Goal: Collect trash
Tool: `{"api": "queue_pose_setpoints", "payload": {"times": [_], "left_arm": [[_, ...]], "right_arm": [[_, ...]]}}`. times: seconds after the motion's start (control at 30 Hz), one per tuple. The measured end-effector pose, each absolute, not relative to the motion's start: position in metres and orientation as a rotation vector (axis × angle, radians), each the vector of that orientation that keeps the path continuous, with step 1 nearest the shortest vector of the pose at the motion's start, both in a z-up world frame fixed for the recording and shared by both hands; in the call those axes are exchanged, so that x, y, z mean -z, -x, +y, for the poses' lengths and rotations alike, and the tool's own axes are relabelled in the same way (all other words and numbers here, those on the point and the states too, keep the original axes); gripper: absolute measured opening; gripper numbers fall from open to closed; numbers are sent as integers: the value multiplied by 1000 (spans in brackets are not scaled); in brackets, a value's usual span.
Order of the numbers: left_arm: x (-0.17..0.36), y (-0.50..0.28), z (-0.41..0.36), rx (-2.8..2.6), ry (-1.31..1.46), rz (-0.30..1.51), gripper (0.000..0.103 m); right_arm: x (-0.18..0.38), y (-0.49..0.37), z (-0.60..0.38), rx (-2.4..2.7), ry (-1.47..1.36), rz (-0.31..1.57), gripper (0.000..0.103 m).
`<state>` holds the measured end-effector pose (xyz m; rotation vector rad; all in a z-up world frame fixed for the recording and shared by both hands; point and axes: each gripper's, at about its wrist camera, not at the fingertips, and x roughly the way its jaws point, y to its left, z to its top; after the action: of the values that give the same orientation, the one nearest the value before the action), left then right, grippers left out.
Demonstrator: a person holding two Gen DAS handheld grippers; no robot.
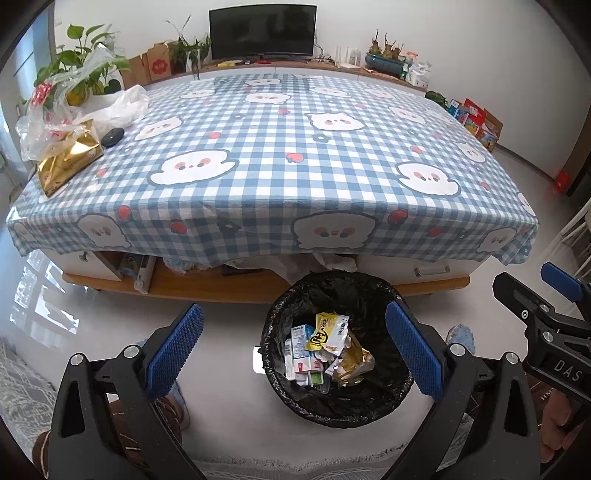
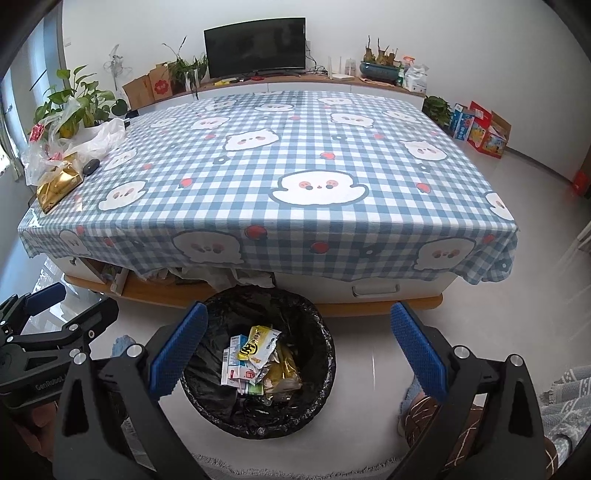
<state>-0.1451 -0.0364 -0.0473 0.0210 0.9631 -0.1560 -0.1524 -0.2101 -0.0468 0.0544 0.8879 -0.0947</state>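
Observation:
A bin lined with a black bag (image 1: 280, 306) (image 2: 325, 332) stands on the floor in front of the table. Inside lie a yellow snack wrapper (image 1: 327, 332) (image 2: 256, 343), a white carton (image 1: 301, 345) (image 2: 236, 356) and a gold wrapper (image 1: 354, 362) (image 2: 284, 373). My left gripper (image 1: 293, 349) hangs open above the bin, nothing between its blue pads. My right gripper (image 2: 299, 349) is also open and empty, over the bin's right side. A gold bag (image 1: 66, 160) (image 2: 55, 186) lies at the table's far left, beside clear plastic bags (image 1: 66, 114) (image 2: 92, 140).
The low table wears a blue checked cloth (image 1: 280, 155) (image 2: 295, 162). A black oval object (image 1: 112, 136) (image 2: 91, 166) lies near the bags. Plants, boxes and a monitor (image 1: 263, 31) line the back wall. A person's slippered feet (image 2: 424, 410) stand by the bin.

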Motion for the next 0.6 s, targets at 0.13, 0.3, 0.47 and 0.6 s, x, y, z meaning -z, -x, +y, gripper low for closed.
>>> {"api": "queue_pose_setpoints", "payload": {"times": [0.13, 0.3, 0.47, 0.6], "left_arm": [[47, 143, -34, 148, -18, 963, 97], [46, 142, -33, 143, -22, 962, 97], [47, 143, -34, 145, -30, 963, 97], [46, 142, -34, 142, -34, 961, 97]], "right_arm": [[50, 151, -209, 91, -52, 897, 95], [52, 149, -210, 95, -50, 905, 95], [54, 149, -211, 95, -52, 910, 95], [55, 148, -212, 92, -51, 912, 95]]}}
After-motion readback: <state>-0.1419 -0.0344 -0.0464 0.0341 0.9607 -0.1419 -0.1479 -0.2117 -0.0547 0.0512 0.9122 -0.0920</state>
